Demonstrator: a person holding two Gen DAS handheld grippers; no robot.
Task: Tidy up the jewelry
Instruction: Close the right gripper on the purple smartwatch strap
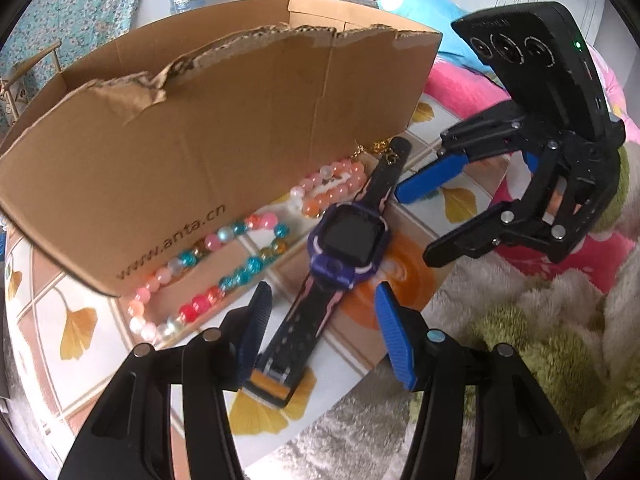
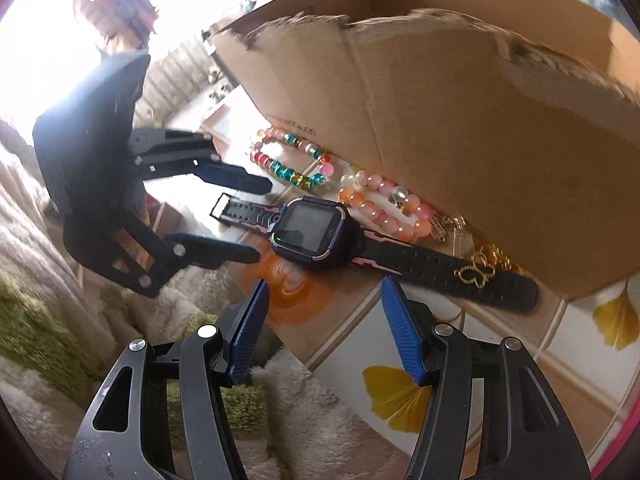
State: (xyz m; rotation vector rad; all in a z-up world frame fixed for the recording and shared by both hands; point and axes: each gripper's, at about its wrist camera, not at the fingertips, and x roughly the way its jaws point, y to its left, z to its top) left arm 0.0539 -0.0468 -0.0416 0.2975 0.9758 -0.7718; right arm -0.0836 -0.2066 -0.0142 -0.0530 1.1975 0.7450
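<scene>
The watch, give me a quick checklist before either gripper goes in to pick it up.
1. Left gripper open: ok, its jaws straddle the watch strap without pressing.
2. Right gripper open and empty: ok.
3. Watch lying flat on the mat: ok.
4. Strap free of other jewelry: not ok, a gold butterfly charm lies on it.
5. Peach bead bracelet clear of the watch: cannot tell, it sits very close.
6. Cardboard box open on top: ok.
</scene>
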